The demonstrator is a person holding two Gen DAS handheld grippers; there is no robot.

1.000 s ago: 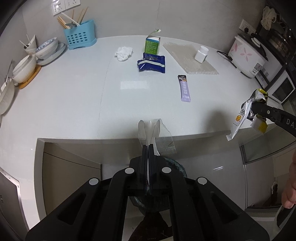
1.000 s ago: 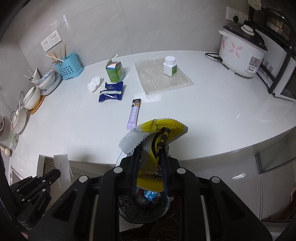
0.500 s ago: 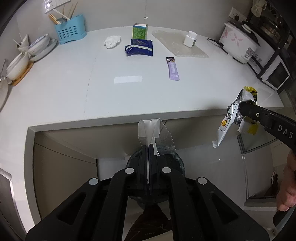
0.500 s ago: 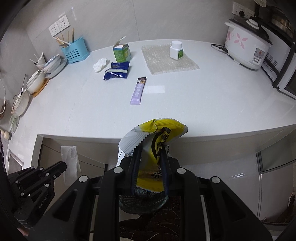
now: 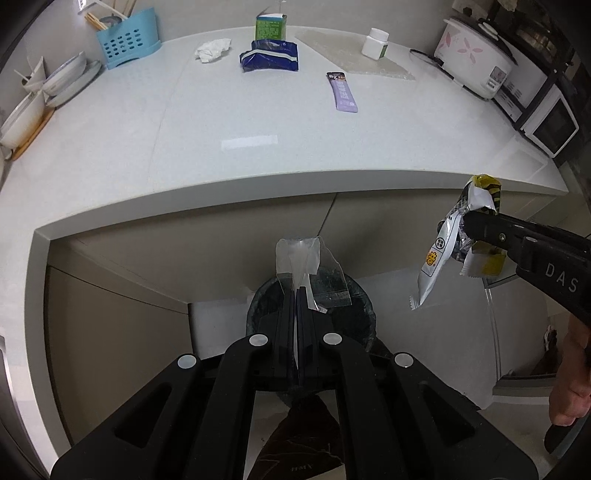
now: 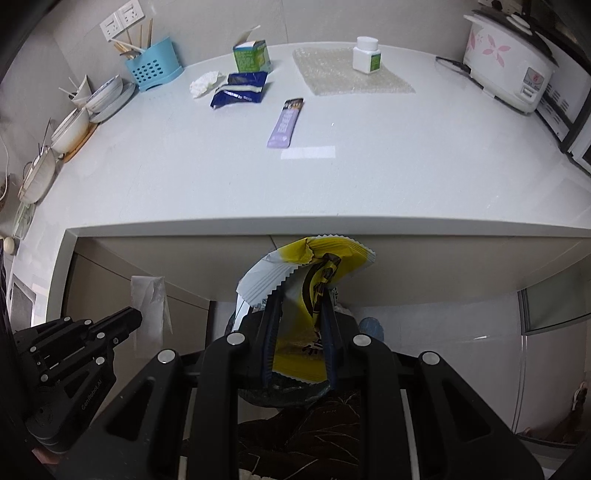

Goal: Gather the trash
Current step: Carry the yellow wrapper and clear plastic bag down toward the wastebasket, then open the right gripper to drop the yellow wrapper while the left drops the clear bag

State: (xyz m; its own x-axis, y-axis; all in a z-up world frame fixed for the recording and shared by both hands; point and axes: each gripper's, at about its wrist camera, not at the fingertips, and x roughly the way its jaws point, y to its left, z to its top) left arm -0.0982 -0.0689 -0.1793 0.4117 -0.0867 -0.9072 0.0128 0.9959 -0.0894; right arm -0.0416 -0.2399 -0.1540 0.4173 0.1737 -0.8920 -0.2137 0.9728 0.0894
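Observation:
My left gripper (image 5: 297, 291) is shut on a clear plastic wrapper (image 5: 306, 264), held above a dark trash bin (image 5: 360, 306) on the floor under the counter edge. In the right wrist view my right gripper (image 6: 297, 306) is shut on a yellow and silver snack bag (image 6: 303, 266), also over the bin (image 6: 280, 393). The same bag (image 5: 439, 254) hangs at the right of the left wrist view. On the white counter (image 5: 221, 122) lie a purple sachet (image 5: 345, 92), a blue packet (image 5: 269, 55), a crumpled tissue (image 5: 213, 49), and a green carton (image 5: 270, 26).
A blue utensil holder (image 5: 127, 38) and stacked bowls (image 5: 66, 75) sit at the counter's left. A white bottle (image 5: 375, 43) stands on bubble wrap (image 5: 351, 59); a rice cooker (image 5: 476, 59) and a microwave (image 5: 546, 122) stand right. Cabinet fronts (image 5: 110, 350) flank the bin.
Both grippers have dropped below the counter edge, bringing the clear wrapper and the snack bag closer to the bin. The counter now sits higher in both views.

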